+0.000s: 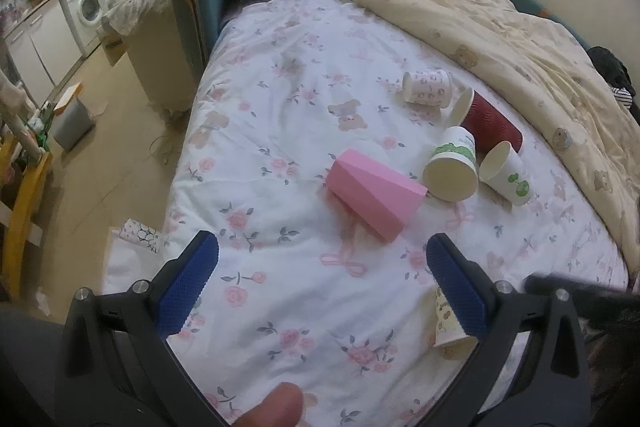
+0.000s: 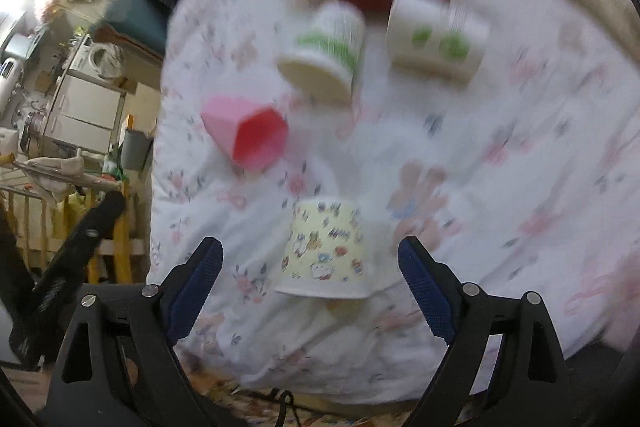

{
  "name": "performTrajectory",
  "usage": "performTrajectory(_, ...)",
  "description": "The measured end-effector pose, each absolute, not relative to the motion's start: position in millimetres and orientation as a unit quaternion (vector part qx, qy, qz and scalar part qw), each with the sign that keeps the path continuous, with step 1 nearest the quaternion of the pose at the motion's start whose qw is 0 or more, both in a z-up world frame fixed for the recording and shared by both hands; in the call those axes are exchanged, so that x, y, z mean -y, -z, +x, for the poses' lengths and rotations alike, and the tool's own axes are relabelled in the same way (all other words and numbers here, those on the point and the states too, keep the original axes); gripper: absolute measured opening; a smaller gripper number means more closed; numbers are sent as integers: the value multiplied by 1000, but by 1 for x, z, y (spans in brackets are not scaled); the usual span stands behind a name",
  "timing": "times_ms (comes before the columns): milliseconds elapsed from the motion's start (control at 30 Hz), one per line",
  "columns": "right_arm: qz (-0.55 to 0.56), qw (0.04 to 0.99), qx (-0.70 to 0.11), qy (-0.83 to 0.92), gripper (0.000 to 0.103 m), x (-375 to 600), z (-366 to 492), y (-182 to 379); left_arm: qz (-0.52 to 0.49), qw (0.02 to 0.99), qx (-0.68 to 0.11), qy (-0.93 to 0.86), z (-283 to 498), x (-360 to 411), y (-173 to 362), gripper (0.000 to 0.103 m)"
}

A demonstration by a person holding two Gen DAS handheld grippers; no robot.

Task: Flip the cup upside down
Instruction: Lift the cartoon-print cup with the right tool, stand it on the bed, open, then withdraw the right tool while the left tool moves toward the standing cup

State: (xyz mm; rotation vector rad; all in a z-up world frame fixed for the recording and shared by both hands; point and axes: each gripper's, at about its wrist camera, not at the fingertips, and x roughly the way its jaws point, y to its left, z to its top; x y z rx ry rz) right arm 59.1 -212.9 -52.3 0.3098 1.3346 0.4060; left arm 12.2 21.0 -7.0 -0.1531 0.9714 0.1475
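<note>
A bed (image 1: pixel 304 75) covered with a white floral sheet is seen filling most of both views, and a cream quilt (image 1: pixel 500 27) is bunched along its far side. On the floor to the left, a washing machine (image 1: pixel 90 7) is set against the kitchen units, and a grey bin (image 1: pixel 74 123) is placed near the bed's edge.

Several cups are scattered on the sheet. A pink faceted cup (image 1: pixel 374 193) is laid on its side near the middle. Beyond it, a dark red ribbed cup (image 1: pixel 494 127) is laid on its side, with two white cups bearing green prints (image 1: pixel 454 167) tipped over just in front of it, and a pink-patterned paper cup (image 1: pixel 428 87) lies on its side further back.

The cartoon-printed cup (image 2: pixel 326 253) is seen in the right wrist view standing mouth down on the sheet, close to the near edge of the bed, between the blue fingers but touched by neither.

The right gripper (image 2: pixel 310 267) is spread wide and nothing is grasped. The left gripper (image 1: pixel 322 257) is likewise spread wide and empty, held above the sheet short of the pink faceted cup.
</note>
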Motion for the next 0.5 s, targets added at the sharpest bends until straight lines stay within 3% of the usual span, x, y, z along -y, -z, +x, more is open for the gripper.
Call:
performTrajectory(200,116,822,-532,-169,92,243,50,16,-59,882,-462,-64,13,-15,7,103)
performTrajectory(500,145,845,-497,-133,92,270,42,15,-34,881,-467,-63,11,-8,17,102)
